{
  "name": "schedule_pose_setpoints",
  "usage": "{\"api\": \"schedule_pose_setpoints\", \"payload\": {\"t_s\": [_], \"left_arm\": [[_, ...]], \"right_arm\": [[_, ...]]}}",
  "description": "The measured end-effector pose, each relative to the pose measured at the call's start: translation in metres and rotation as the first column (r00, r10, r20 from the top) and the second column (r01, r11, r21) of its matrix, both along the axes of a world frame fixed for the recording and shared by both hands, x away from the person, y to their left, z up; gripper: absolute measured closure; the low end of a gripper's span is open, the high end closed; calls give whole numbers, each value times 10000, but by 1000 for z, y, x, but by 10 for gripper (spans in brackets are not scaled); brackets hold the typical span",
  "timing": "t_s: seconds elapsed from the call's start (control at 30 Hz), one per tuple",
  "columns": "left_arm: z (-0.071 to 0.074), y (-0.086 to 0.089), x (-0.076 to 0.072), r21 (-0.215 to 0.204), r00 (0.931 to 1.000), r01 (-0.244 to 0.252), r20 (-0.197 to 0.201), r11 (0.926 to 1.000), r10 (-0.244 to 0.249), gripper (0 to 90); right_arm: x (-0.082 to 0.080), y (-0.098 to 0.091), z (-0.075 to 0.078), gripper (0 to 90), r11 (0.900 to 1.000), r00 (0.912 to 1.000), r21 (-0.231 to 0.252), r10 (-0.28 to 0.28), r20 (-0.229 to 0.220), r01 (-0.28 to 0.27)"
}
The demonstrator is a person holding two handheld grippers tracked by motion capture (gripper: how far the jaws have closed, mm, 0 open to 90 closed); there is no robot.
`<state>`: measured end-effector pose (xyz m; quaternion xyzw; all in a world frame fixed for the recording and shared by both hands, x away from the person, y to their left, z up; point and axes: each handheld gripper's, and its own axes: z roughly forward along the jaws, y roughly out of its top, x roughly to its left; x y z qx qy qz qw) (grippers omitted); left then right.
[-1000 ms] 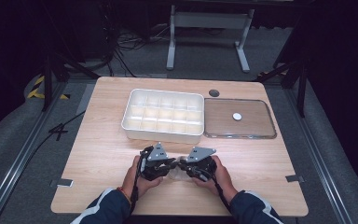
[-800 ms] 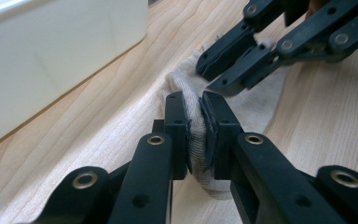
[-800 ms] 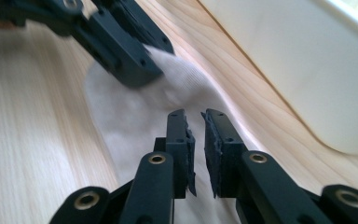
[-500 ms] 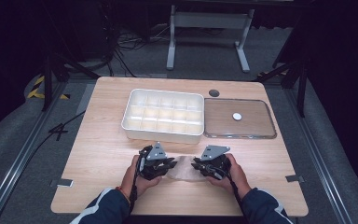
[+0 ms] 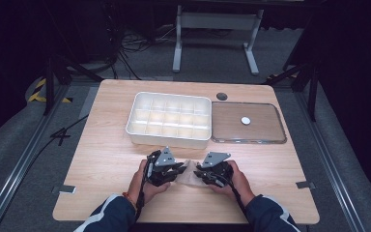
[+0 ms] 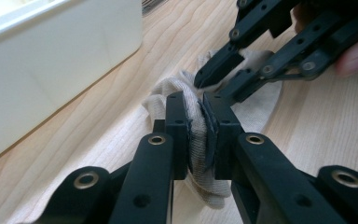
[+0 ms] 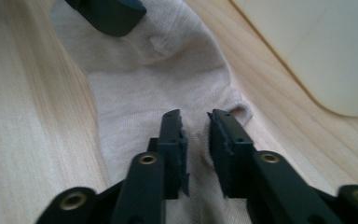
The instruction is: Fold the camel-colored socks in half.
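Observation:
A small beige cloth (image 5: 189, 173) lies crumpled on the wooden table (image 5: 106, 145), between my two grippers near the front edge. My left gripper (image 5: 179, 169) is shut on a fold of the cloth (image 6: 200, 140), with the fabric pinched between its pads. My right gripper (image 5: 200, 173) faces it from the right. Its jaws have just been opening and stand a little apart over the cloth (image 7: 168, 79), and the pads (image 7: 173, 135) do not press on the fabric. In the left gripper view the right gripper's fingertips (image 6: 213, 69) hover just beyond the pinched fold.
A white compartment tray (image 5: 166, 139) stands just behind the grippers. To its right lies a clear flat lid (image 5: 265, 133) with a small white disc (image 5: 245, 120) on it. A dark round hole (image 5: 221, 96) marks the table's back edge.
My right gripper has drawn a little to the right, away from the left one, and its jaws have parted. The cloth now shows between the two grippers. The left hand has kept still.

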<state>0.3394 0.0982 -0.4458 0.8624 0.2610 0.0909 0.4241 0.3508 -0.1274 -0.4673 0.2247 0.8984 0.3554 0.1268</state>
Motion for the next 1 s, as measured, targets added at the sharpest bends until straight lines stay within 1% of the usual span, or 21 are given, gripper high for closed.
{"api": "schedule_pose_setpoints", "payload": {"t_s": [0.03,0.07,0.1,0.17,0.27,0.33,0.4,0.43,0.47,0.5,0.53,0.6,0.67,0.7,0.73,0.83,0.9,1.0], "left_arm": [[1,1,0,-12,10000,-27,81,10000,27,813],[1,2,0,-98,10000,-62,30,9999,62,813],[1,2,0,-84,10000,-76,46,9999,76,813],[1,3,0,-55,10000,-49,40,10000,49,814],[1,2,0,16,10000,12,66,10000,-12,813],[1,0,-1,-90,10000,-30,28,10000,30,813],[1,0,-1,-91,10000,-25,34,10000,25,812],[1,0,0,19,10000,74,55,10000,-74,812],[1,-1,0,-5,10000,49,36,10000,-49,812],[1,-1,0,-3,10000,69,31,10000,-69,812],[1,-2,-1,-16,10000,43,-3,10000,-43,812],[1,-4,-1,47,9999,141,31,9999,-142,812],[1,-5,-1,36,9999,119,42,9999,-119,811],[1,-5,-1,40,9999,151,61,9999,-151,810],[2,-6,0,-54,9999,147,41,9999,-147,810],[1,-10,0,-138,9999,103,-33,9999,-103,810],[1,-14,0,-108,9999,168,-35,9998,-168,809],[1,-20,2,-53,9997,228,19,9997,-228,810]], "right_arm": [[0,-2,3,703,10000,9999,69,6,143,-7],[-1,-6,8,690,9999,9996,144,-93,258,89],[-1,-10,11,674,9996,9993,202,-202,327,195],[-1,-18,15,631,9992,9981,150,-369,491,362],[1,-32,16,570,9971,9965,20,-760,358,759],[1,-40,16,570,9961,9958,-114,-869,282,872],[2,-48,15,566,9955,9955,28,-948,48,948],[3,-50,14,576,9953,9953,1,-969,-47,969],[3,-52,13,584,9953,9951,-32,-973,-183,973],[4,-53,12,587,9950,9948,-87,-998,-221,997],[5,-54,9,606,9953,9948,-119,-968,-308,965],[7,-52,4,645,9950,9944,-299,-970,-430,957],[8,-51,1,656,9952,9944,-335,-930,-500,914],[9,-51,0,669,9956,9936,-156,-936,-637,928],[10,-51,0,679,9963,9942,-126,-852,-653,846],[10,-52,0,688,9968,9943,-99,-802,-705,797],[11,-52,-1,690,9969,9941,-47,-793,-746,792],[10,-51,-1,695,9971,9948,-86,-763,-670,759]]}}
